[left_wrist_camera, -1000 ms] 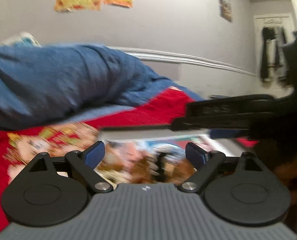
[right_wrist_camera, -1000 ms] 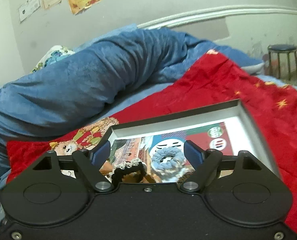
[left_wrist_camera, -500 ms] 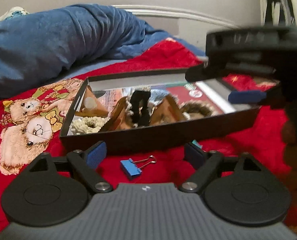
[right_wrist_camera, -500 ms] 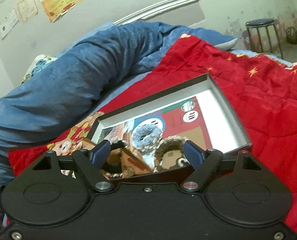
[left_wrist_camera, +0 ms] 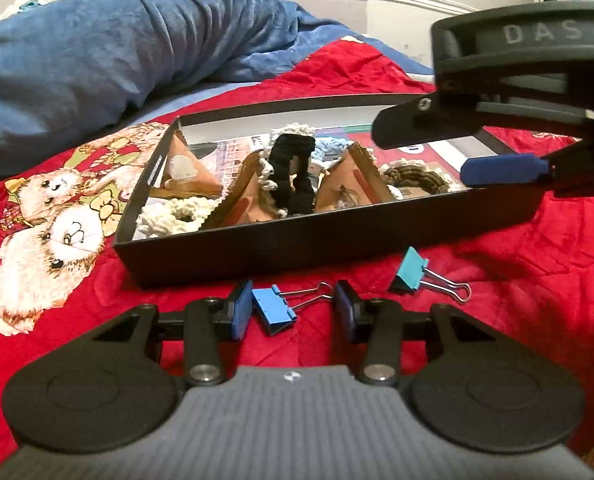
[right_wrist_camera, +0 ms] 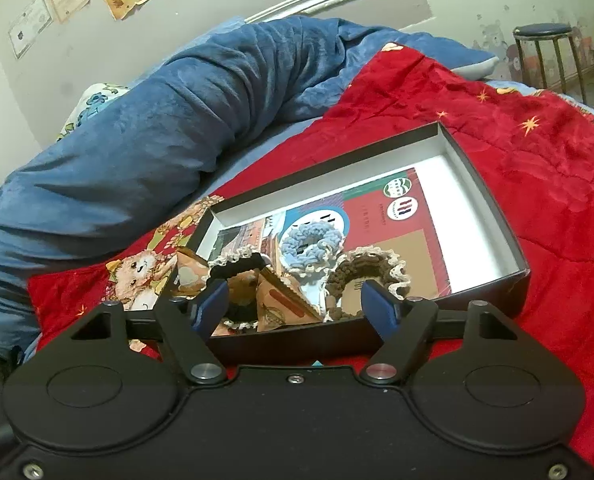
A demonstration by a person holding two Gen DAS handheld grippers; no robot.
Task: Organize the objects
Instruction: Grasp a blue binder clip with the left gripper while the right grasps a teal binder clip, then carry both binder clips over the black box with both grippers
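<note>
The blue binder clip (left_wrist_camera: 273, 309) lies on the red blanket (left_wrist_camera: 497, 280) just in front of the black box (left_wrist_camera: 297, 248), its wire handles pointing away to the right, and the left gripper (left_wrist_camera: 293, 314) has it between its fingers: the jaws have just been closing, the left pad looks to be at the clip's body while the right pad stands clear, so nothing is pinched yet. The step in hand, as I judge it, is picking this clip up to put it in the box; the next move calls for closing fully on the clip's body, then lifting it over the near wall. A teal binder clip (left_wrist_camera: 411, 270) lies right of the first, also outside the box. Inside the box are knitted scrunchies in cream, black, light blue and brown, with folded brown paper pieces among them, crowded toward its left end; the right end is bare. The right gripper (right_wrist_camera: 295, 306) hovers over the box's near wall, spread and empty.
</note>
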